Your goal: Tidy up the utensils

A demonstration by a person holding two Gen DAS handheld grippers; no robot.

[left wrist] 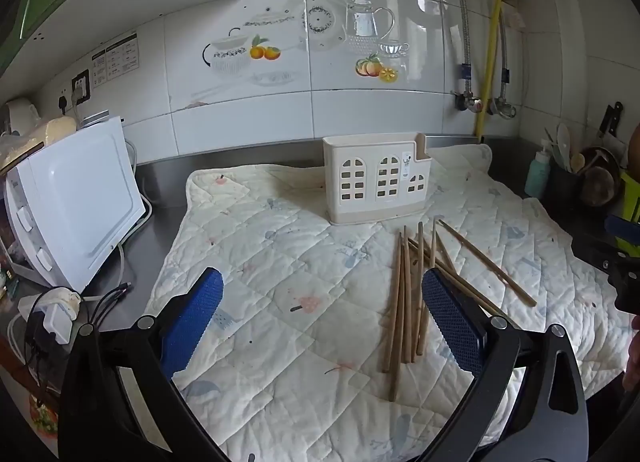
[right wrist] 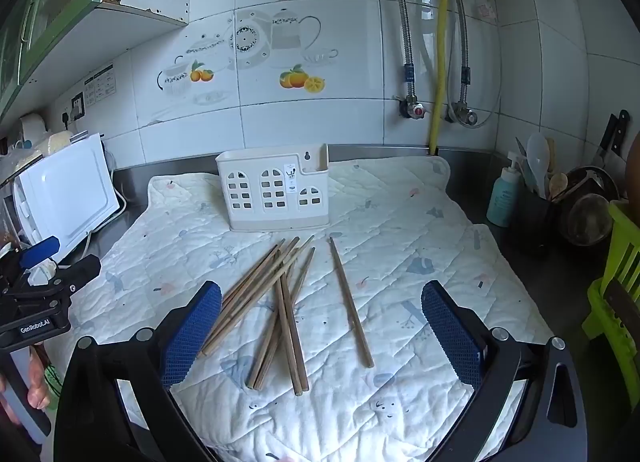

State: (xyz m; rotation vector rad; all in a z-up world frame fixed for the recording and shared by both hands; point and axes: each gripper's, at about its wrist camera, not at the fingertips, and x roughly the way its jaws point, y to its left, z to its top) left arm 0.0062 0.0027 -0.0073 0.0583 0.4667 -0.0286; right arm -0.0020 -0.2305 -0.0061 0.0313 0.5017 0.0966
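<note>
Setting: a quilted mat (right wrist: 400, 221) is spread on a steel kitchen counter below white wall tiles.
Holder: a cream utensil caddy (right wrist: 274, 191) with window cut-outs stands upright at the back of the mat; nothing is seen inside it.
Chopsticks: a loose wooden pile (right wrist: 276, 302) lies in front of the caddy, with one chopstick (right wrist: 350, 302) set apart beside it.
Left gripper (left wrist: 320, 322): spread wide, nothing held, beside the pile.
Right gripper (right wrist: 320, 334): spread wide, empty, above the chopsticks.
Progress: judged not begun; every chopstick is left to be loaded.

Both wrist cameras look forward and slightly down over the quilted mat (left wrist: 280, 262) toward the tiled wall (right wrist: 320, 121), left view sitting leftward, sharing the chopsticks (right wrist: 280, 302).
</note>
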